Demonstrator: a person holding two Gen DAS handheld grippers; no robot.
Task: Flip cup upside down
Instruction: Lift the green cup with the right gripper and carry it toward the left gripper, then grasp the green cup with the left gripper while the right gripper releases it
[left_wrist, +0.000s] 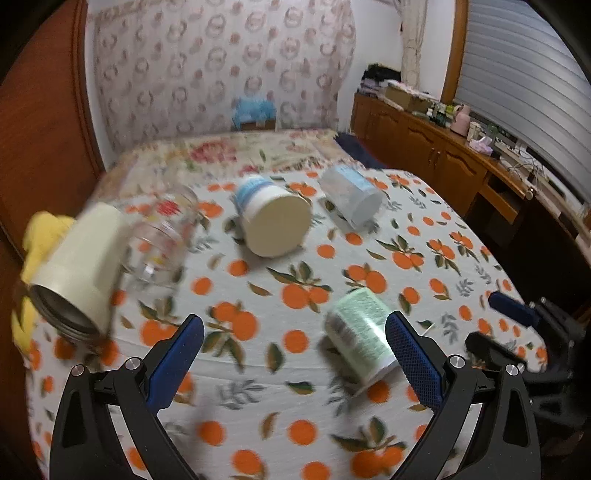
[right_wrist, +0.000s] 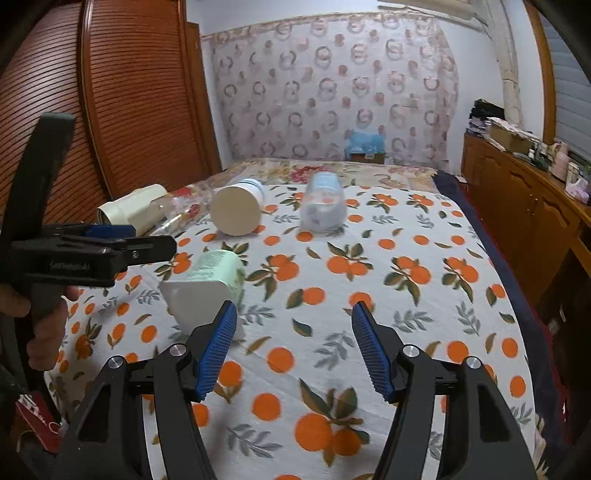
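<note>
Several cups lie on their sides on the orange-print cloth. A pale green cup lies nearest, just inside my left gripper's right finger; in the right wrist view it lies ahead-left with its white base toward the camera. A blue-banded cream cup, a translucent blue cup, a clear glass and a cream steel tumbler lie farther off. My left gripper is open and empty. My right gripper is open and empty.
The cloth covers a bed. A wooden wardrobe stands at the left and a wooden sideboard with clutter at the right. A yellow object lies behind the tumbler. The right gripper shows at the left view's right edge.
</note>
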